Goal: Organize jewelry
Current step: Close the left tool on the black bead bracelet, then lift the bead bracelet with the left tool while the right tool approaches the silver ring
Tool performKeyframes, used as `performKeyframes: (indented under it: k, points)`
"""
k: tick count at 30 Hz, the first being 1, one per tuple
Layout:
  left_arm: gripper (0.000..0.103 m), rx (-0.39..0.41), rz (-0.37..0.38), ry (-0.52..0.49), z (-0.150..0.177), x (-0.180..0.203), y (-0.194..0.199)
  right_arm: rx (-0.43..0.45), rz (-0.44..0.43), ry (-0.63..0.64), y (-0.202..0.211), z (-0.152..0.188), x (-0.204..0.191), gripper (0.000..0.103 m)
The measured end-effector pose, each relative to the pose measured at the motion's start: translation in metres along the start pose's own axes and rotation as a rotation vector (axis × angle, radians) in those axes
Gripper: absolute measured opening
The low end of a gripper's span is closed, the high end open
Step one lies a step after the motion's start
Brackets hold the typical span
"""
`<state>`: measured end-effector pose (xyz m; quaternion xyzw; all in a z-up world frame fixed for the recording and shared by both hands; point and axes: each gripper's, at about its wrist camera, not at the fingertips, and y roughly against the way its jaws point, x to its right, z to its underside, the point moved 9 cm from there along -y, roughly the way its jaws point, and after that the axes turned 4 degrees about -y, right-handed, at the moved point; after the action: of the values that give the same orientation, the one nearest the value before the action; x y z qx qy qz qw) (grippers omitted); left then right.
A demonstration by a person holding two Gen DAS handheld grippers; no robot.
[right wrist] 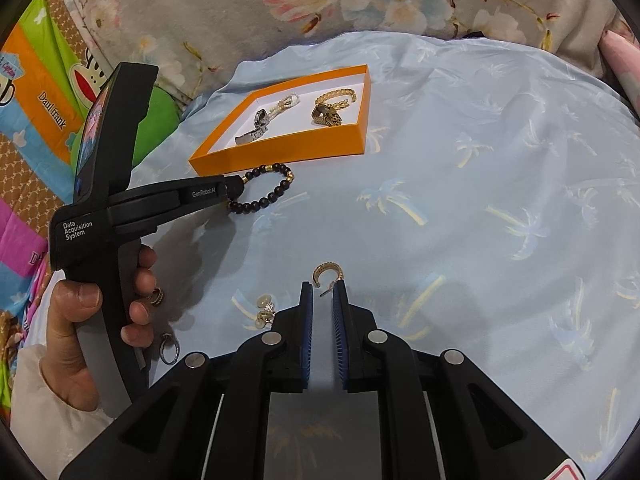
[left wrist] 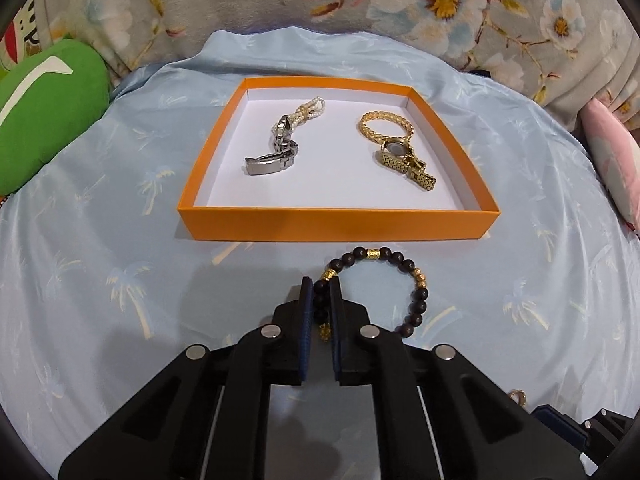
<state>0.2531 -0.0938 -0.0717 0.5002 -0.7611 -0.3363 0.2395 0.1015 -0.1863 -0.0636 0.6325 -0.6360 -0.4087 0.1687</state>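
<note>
Open pale-blue palm-print cloth [right wrist: 480, 184] lies clear from 1 to 5 o'clock of the right claw [right wrist: 323, 286]. Shallow orange cardboard tray [right wrist: 280, 148] blocks 11 o'clock; its white floor between the silver and gold watches is free. The left claw [right wrist: 236, 190] and the hand [right wrist: 80, 320] gripping its handle obstruct 9 to 10 o'clock. Small earrings and rings clutter 8 o'clock. Floral bedding walls off 12 o'clock.

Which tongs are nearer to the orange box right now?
Left. The left tongs hold the beaded bracelet just short of the orange box; the right tongs sit farther back, by a gold earring.
</note>
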Motion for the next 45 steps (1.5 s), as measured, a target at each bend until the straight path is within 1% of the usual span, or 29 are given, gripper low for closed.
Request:
performKeyframes:
  k: [3,6,8,9,10,12,16,18,21,22,23,25,28,31,34,36,42,45]
  points:
    - [0.007,0.039,-0.001,0.013,0.0,-0.006,0.016,-0.001,0.002,0.008,-0.001,0.0,-0.001,0.012]
    - [0.007,0.081,0.007,0.04,0.0,-0.015,0.04,-0.003,0.01,0.017,-0.003,-0.001,-0.002,0.012]
    - [0.007,0.106,0.018,0.064,0.003,-0.024,0.058,-0.001,0.021,0.018,-0.003,-0.003,-0.002,0.02]
    - [0.007,0.116,0.023,0.077,0.004,-0.028,0.066,0.005,0.025,0.019,-0.002,-0.004,-0.002,0.026]
    - [0.007,0.126,0.027,0.091,0.007,-0.033,0.074,0.012,0.031,0.022,-0.002,-0.005,-0.002,0.03]
    - [0.007,0.142,0.028,0.111,0.012,-0.043,0.088,0.015,0.045,0.032,-0.003,-0.008,-0.002,0.032]
    - [0.007,0.153,0.017,0.141,0.026,-0.061,0.105,-0.012,0.07,0.046,-0.012,-0.009,-0.004,0.032]
    - [0.007,0.148,0.014,0.158,0.033,-0.069,0.108,-0.02,0.081,0.054,-0.016,-0.009,-0.006,0.032]
    - [0.007,0.142,0.011,0.178,0.041,-0.078,0.109,-0.021,0.1,0.07,-0.017,-0.009,-0.008,0.028]
    - [0.007,0.141,0.006,0.18,0.044,-0.079,0.11,-0.022,0.104,0.074,-0.018,-0.009,-0.009,0.024]
    - [0.007,0.141,0.003,0.177,0.046,-0.08,0.11,-0.022,0.107,0.075,-0.018,-0.009,-0.009,0.023]
    - [0.007,0.145,-0.006,0.172,0.049,-0.081,0.111,-0.016,0.096,0.063,-0.016,-0.009,-0.007,0.023]
    - [0.007,0.148,-0.005,0.165,0.053,-0.08,0.112,0.025,0.063,0.043,-0.004,-0.01,-0.007,0.023]
    - [0.007,0.146,0.0,0.162,0.056,-0.08,0.111,0.044,0.036,0.098,0.006,-0.002,-0.021,0.023]
    - [0.007,0.14,0.003,0.168,0.059,-0.082,0.108,0.015,0.035,0.161,0.004,0.01,-0.037,0.023]
    - [0.007,0.134,0.004,0.177,0.061,-0.084,0.107,0.004,0.032,0.172,0.002,0.013,-0.042,0.023]
    - [0.007,0.123,0.003,0.19,0.067,-0.088,0.105,-0.04,0.023,0.127,-0.006,0.016,-0.036,0.023]
    - [0.007,0.118,0.002,0.193,0.069,-0.089,0.103,-0.032,0.012,0.105,-0.005,0.015,-0.034,0.023]
